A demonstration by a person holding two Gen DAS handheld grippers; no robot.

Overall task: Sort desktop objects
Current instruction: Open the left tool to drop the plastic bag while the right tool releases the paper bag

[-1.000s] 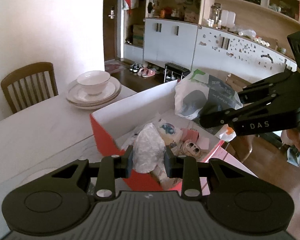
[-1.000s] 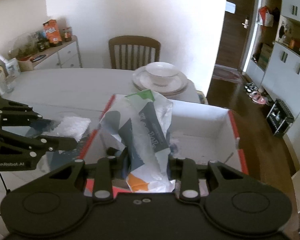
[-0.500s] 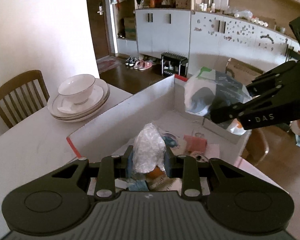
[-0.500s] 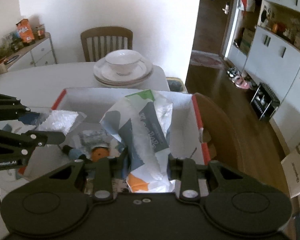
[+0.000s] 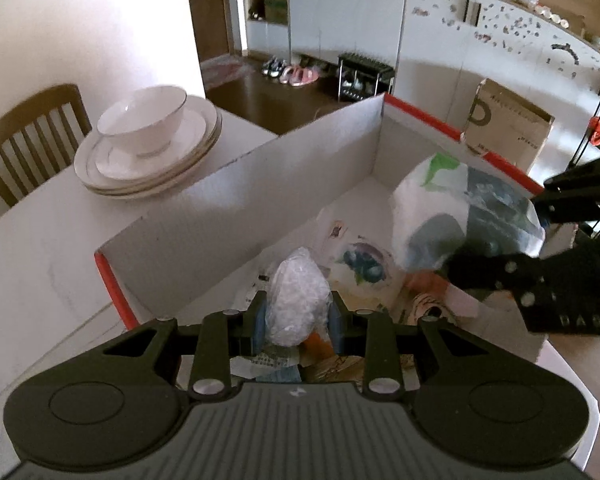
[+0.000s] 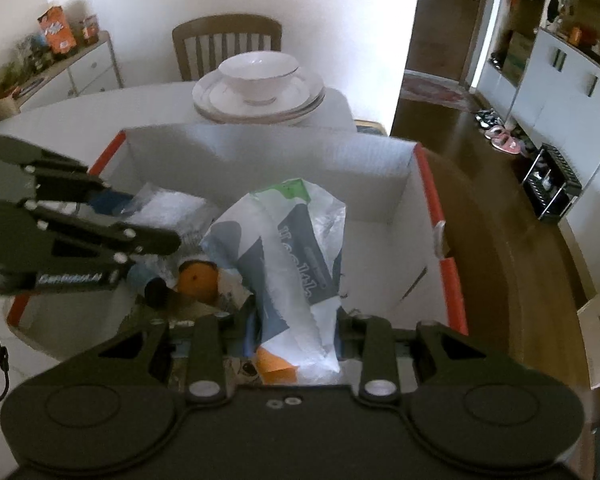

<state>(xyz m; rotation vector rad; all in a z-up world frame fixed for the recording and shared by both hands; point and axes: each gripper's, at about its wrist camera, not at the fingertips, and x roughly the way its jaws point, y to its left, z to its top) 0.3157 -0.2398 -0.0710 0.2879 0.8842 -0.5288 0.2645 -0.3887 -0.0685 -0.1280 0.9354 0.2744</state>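
Over the open box [image 5: 260, 216], you now have both bags above its inside, where a second ago they hung outside the near wall, so the carry is nearly done and, by my judgement, letting go is the step left.

Your left tongs [image 5: 298, 316] are pinching the small clear bag [image 5: 296, 300] of white crumpled stuff; its pads press it from both sides. That bag stands roughly upright between them, long axis running toward 12 o'clock in the left wrist view, its knotted top pointing away from you. It hangs above the heap of wrappers [image 5: 360, 268] on the box floor.

Your right tongs [image 6: 296, 320] are pinching the larger printed bag [image 6: 288, 256], white with grey and a green tip. Its long axis also runs toward 12 o'clock in the right wrist view, green end away from you, orange corner nearest the tongs. It is above the middle of the box, with an orange [image 6: 198, 280] just at its 9 o'clock.

Each tool shows in the other's view: the right one at 3 o'clock from the left camera, the left one at 9 o'clock from the right camera.

Beyond the box's far wall, at 12 o'clock in the right view, a bowl on stacked plates [image 6: 260, 92] sits on the worktop [image 5: 40, 248], with a wooden chair [image 6: 226, 44] behind it.
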